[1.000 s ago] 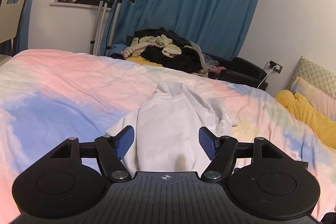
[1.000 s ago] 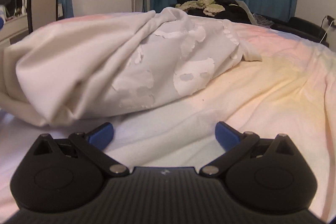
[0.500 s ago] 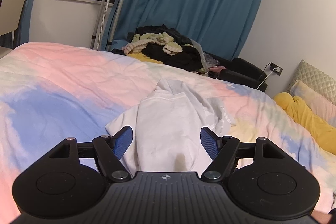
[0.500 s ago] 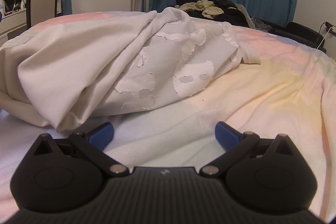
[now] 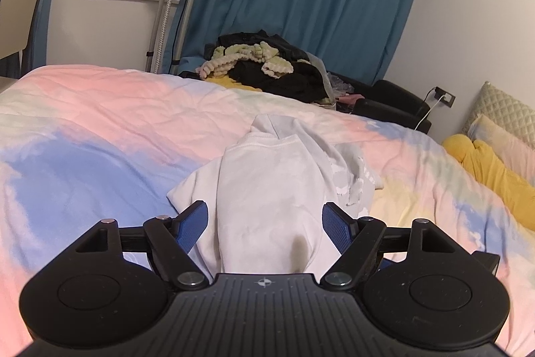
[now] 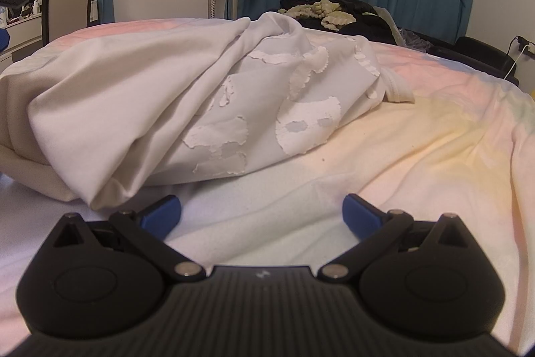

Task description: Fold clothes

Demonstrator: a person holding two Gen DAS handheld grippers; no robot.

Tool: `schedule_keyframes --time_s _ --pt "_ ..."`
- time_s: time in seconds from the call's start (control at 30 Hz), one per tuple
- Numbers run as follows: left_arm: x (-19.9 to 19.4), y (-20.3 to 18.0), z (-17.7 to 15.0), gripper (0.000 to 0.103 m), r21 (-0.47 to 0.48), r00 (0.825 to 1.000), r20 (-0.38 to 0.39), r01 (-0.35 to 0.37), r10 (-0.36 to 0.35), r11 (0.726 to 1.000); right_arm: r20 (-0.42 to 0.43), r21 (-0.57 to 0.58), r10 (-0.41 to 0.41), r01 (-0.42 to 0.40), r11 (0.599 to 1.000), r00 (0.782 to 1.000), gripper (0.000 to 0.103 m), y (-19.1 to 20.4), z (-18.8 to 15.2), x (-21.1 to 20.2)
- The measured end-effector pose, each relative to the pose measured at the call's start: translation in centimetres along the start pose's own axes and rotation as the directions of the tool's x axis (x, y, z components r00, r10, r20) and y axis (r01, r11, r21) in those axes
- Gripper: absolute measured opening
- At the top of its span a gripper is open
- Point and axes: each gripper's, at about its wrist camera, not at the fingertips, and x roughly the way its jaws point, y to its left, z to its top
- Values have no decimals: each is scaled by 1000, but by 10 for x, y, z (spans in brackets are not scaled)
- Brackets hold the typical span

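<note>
A white garment lies partly folded and bunched on the pastel bedspread. Its near end runs between the fingers of my left gripper, which is open and held above it. In the right wrist view the same white garment shows patchy white appliqué on its right side. My right gripper is open and empty, low over the bedspread, just short of the garment's near edge.
A pile of dark and pale green clothes sits beyond the bed's far edge. A garment steamer stand is by the window. A yellow garment and pillows lie at the right. A chair stands at the left.
The left gripper has risen and pulled back a little, so the garment looks smaller and lower. The right gripper has backed off slightly from the garment. Both stay open.
</note>
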Motion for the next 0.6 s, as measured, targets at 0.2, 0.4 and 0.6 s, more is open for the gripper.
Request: schedule_keyframes --time_s 0.2,0.4,0.6 --pt "9 -6 -2 79 26 1000 -20 -2 3 1000 2 0 -1 1 1000 1000 103 2 0 -2" --pt "13 -12 -4 79 54 1000 -23 -3 5 999 3 -1 -1 1 1000 1000 103 2 0 -1" --pt "15 -12 -4 79 53 1000 -28 -6 8 999 4 -1 -2 2 1000 1000 103 2 0 1"
